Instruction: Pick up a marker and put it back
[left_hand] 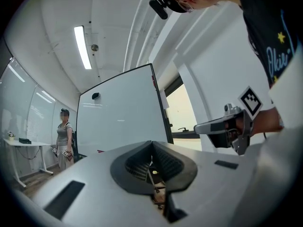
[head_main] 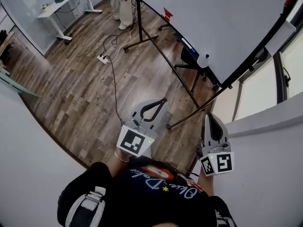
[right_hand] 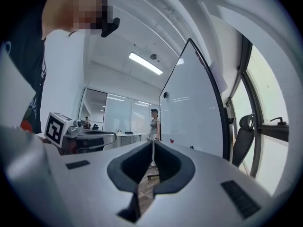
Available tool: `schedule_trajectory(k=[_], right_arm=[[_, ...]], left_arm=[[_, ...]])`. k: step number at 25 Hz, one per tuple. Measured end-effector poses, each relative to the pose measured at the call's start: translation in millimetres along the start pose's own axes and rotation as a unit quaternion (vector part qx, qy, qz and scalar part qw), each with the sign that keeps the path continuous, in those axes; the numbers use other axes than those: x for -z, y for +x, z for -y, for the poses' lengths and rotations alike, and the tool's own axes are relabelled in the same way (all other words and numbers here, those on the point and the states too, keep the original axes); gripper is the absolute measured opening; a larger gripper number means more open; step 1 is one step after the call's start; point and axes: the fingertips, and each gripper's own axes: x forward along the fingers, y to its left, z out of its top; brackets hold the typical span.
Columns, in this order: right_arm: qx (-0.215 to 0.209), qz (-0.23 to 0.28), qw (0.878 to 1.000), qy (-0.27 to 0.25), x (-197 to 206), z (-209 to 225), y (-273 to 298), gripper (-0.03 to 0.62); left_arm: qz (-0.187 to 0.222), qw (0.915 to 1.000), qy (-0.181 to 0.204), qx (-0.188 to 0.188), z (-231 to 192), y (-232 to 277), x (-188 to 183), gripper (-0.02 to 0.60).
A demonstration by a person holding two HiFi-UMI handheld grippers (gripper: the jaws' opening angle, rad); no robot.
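A whiteboard (head_main: 222, 22) on a black wheeled stand fills the upper right of the head view. Small items lie along its ledge (head_main: 187, 43), too small to name; no marker shows clearly. My left gripper (head_main: 160, 101) is held low over the wooden floor, shut with nothing between its jaws. My right gripper (head_main: 209, 116) is beside it near the white wall, also shut and empty. In the left gripper view the closed tips (left_hand: 151, 144) point at the whiteboard (left_hand: 118, 115). The right gripper view shows its closed tips (right_hand: 153, 143) left of the board (right_hand: 194, 108).
The stand's legs (head_main: 142, 41) and a cable with a power strip (head_main: 102, 57) lie on the floor. A black chair (head_main: 189, 56) stands under the board. Another person (head_main: 122, 4) stands at the far end near a white desk (head_main: 64, 6). Windows (head_main: 258, 91) are at the right.
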Motion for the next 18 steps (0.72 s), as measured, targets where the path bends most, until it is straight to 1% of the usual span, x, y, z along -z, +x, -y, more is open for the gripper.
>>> schedule_trajectory(k=[6, 10, 15, 18], right_arm=[[0.01, -0.006, 1.0, -0.005, 3, -8, 36, 0.0], [0.02, -0.011, 1.0, -0.01, 5, -11, 56, 0.0], [0.037, -0.019, 0.999, -0.013, 10, -15, 82, 0.002], [0.046, -0.023, 0.999, -0.014, 12, -20, 96, 0.002]], left_arm=[[-0.002, 1.0, -0.008, 0.004, -37, 4, 12, 0.003], [-0.006, 0.9997, -0.021, 0.004, -61, 6, 21, 0.004], [-0.004, 0.9996, -0.01, 0.025, -83, 10, 29, 0.003], [-0.004, 0.9993, -0.025, 0.029, -99, 8, 33, 0.003]])
